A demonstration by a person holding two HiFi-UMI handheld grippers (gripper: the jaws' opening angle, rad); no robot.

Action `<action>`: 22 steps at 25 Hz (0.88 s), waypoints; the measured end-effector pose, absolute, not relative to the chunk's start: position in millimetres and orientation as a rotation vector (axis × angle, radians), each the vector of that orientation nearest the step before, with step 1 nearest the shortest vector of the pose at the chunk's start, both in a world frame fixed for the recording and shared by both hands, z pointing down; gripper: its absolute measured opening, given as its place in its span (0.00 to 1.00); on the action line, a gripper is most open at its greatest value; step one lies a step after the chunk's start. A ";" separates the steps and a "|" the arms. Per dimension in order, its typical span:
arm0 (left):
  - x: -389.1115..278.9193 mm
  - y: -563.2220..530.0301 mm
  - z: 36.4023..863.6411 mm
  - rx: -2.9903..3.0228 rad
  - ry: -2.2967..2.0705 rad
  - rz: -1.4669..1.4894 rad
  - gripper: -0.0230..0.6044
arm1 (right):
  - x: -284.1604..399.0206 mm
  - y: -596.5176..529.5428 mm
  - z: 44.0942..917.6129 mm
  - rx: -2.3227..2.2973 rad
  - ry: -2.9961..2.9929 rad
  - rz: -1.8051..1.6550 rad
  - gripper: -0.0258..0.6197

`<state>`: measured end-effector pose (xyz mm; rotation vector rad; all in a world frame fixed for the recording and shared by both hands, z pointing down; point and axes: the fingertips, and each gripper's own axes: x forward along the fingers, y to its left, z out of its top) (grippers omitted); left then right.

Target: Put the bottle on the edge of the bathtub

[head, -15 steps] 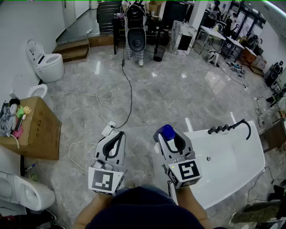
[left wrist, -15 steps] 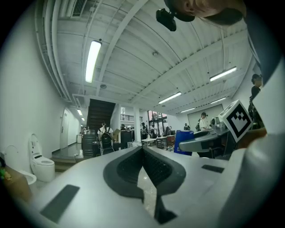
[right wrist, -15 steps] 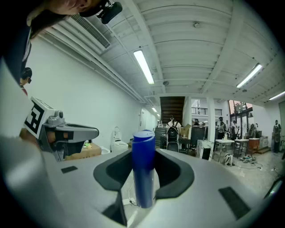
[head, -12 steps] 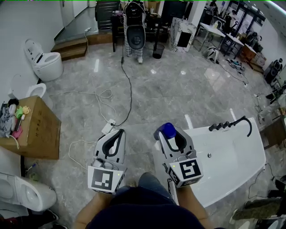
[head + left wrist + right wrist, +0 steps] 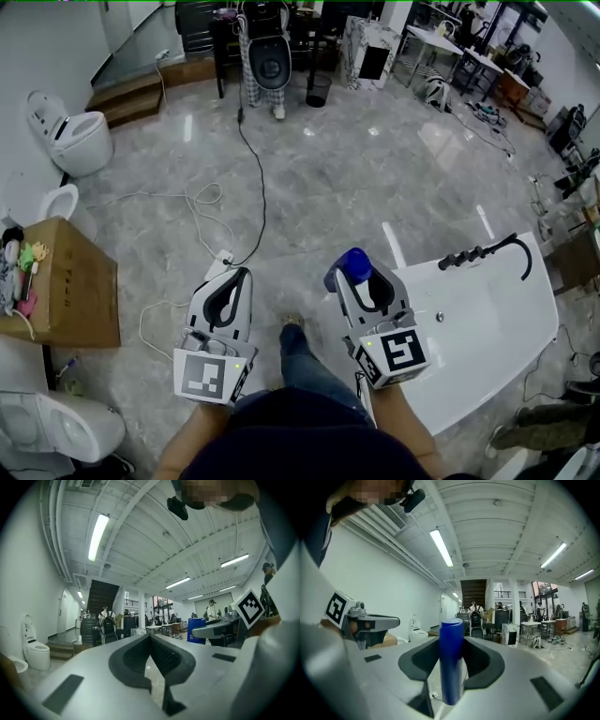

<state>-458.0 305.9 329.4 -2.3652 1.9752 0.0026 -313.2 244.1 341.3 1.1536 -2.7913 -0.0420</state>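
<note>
we grip bottle [image 5: 451, 660] upright in right gripper [image 5: 352, 278] | bottle in the air at 9 o'clock of tub [image 5: 417, 274], near its rim | left gripper [image 5: 150, 638] pinched together, empty, at 9 o'clock of right

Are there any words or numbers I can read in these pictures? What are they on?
No words or numbers can be read anywhere.
Blue bottle, held in the right tool: no label shows.
Square markers on the cubes: black-and-white patterns, not letters.
Cardboard box: no print can be made out.
</note>
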 end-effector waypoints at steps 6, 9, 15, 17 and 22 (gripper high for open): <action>-465.6 217.4 324.8 -2.364 1.952 0.032 0.07 | -320.7 159.9 339.9 1.140 -2.788 -0.125 0.29; -471.6 178.2 325.7 -2.368 1.951 0.046 0.07 | -329.3 122.3 344.9 1.119 -2.789 -0.129 0.29; -460.4 91.6 313.8 -2.358 1.933 0.040 0.07 | -323.6 40.8 341.2 1.104 -2.817 -0.101 0.29; -452.9 70.2 307.9 -2.364 1.926 0.046 0.07 | -318.4 20.4 336.5 1.100 -2.822 -0.099 0.29; -444.6 23.2 304.5 -2.380 1.923 0.026 0.07 | -307.7 -25.3 328.1 1.119 -2.820 -0.084 0.29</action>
